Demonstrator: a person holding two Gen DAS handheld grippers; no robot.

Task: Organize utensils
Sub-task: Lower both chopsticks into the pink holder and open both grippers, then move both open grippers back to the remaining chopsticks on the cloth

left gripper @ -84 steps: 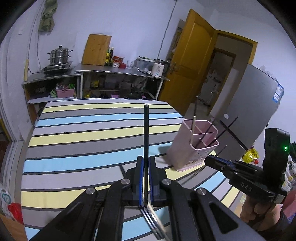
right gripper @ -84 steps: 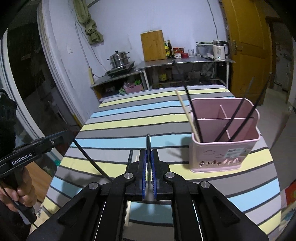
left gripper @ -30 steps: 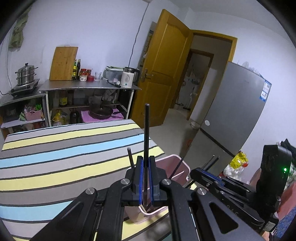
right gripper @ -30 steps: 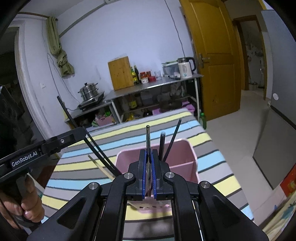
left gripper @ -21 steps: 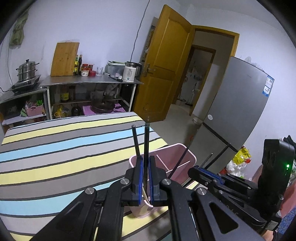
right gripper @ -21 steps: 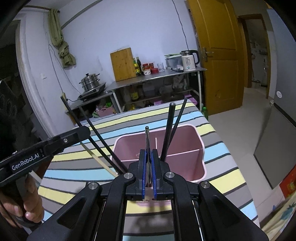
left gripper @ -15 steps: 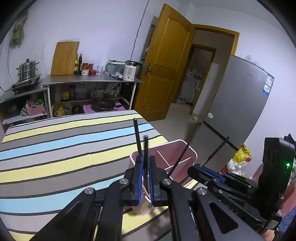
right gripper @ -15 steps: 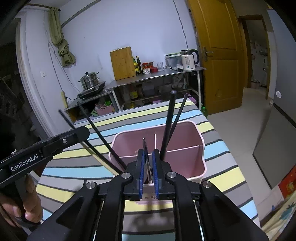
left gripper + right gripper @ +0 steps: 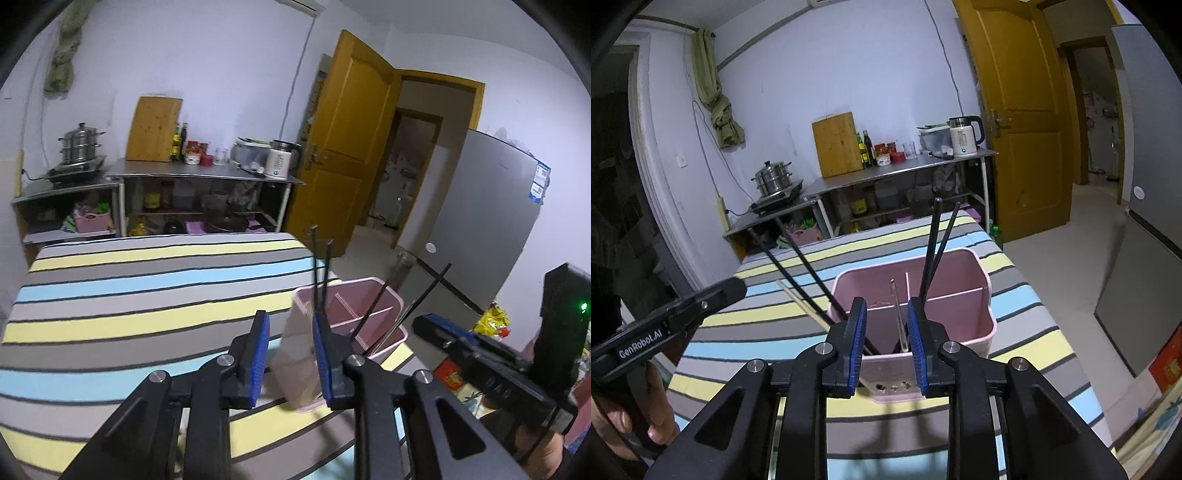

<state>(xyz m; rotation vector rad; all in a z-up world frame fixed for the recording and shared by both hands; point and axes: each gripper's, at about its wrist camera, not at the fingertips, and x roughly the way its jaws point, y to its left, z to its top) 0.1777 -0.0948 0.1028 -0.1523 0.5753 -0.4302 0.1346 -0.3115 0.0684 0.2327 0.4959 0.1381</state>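
Both tongs spread and gripping nothing above a pink utensil holder on a striped table.

The left gripper (image 9: 288, 338) has its blue-padded jaws apart, with the pink utensil holder (image 9: 373, 295) just beyond them toward 1 o'clock. The right gripper (image 9: 885, 323) is spread too, directly over the holder (image 9: 964, 258) at 12 o'clock. The holder is a pale pink rectangular tub with inner dividers; 2 black chopsticks (image 9: 932, 236) lean out at 12 o'clock, 2 more (image 9: 798, 254) lean out toward 10 o'clock beside a pale wooden one (image 9: 801, 304), and a thin metallic utensil (image 9: 897, 306) stands upright inside. It rests on the striped tablecloth (image 9: 1015, 306). Beyond, at 12 o'clock, a steel shelf (image 9: 905, 166) carries a cutting board (image 9: 836, 144) and a kettle (image 9: 964, 140).
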